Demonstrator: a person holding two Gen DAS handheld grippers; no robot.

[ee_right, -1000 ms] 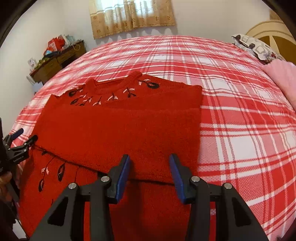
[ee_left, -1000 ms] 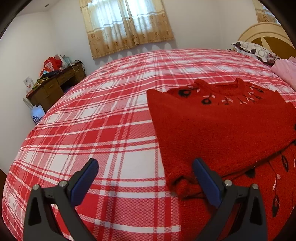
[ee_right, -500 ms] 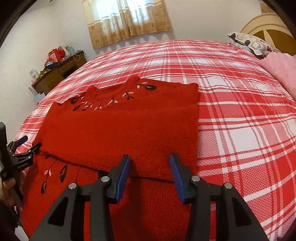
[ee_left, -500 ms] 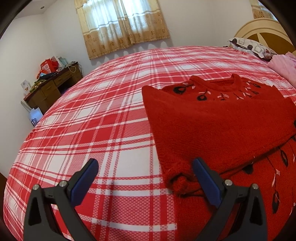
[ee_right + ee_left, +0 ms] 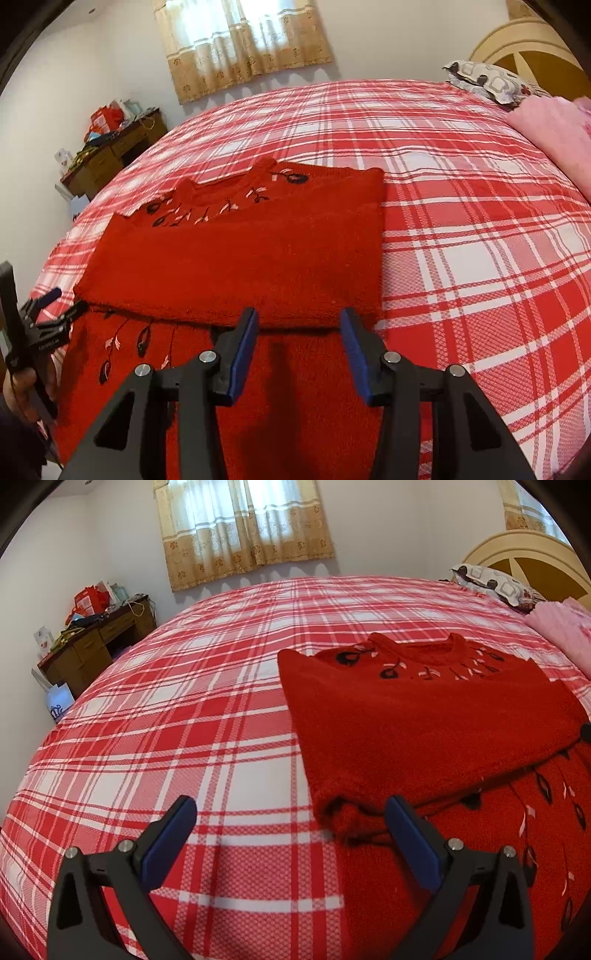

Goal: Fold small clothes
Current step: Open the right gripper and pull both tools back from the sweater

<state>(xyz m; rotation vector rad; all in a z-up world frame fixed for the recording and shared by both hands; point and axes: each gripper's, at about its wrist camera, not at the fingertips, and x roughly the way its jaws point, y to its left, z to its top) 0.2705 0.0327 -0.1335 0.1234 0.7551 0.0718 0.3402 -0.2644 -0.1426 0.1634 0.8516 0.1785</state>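
Note:
A red knit sweater (image 5: pixel 424 731) (image 5: pixel 240 266) with black and pink leaf embroidery lies on the plaid bed, its sleeves folded across the chest. My left gripper (image 5: pixel 291 812) hovers wide open at the sweater's near left corner, where a bunched sleeve cuff (image 5: pixel 343 808) sits just inside the right finger. My right gripper (image 5: pixel 298 325) is open above the folded sleeve's lower edge, nothing between its blue pads. The left gripper (image 5: pixel 55 306) also shows at the left edge of the right wrist view, held by a hand.
The bed (image 5: pixel 184 720) wears a red and white plaid cover with wide room left of the sweater. A pink folded blanket (image 5: pixel 554 133) and a patterned pillow (image 5: pixel 487 79) lie at the headboard side. A cluttered wooden desk (image 5: pixel 92 646) stands by the far wall under a curtained window.
Both views tilted slightly, so the sweater sits a little lower in frame. Neither gripper took hold of anything; the sweater lies as before.

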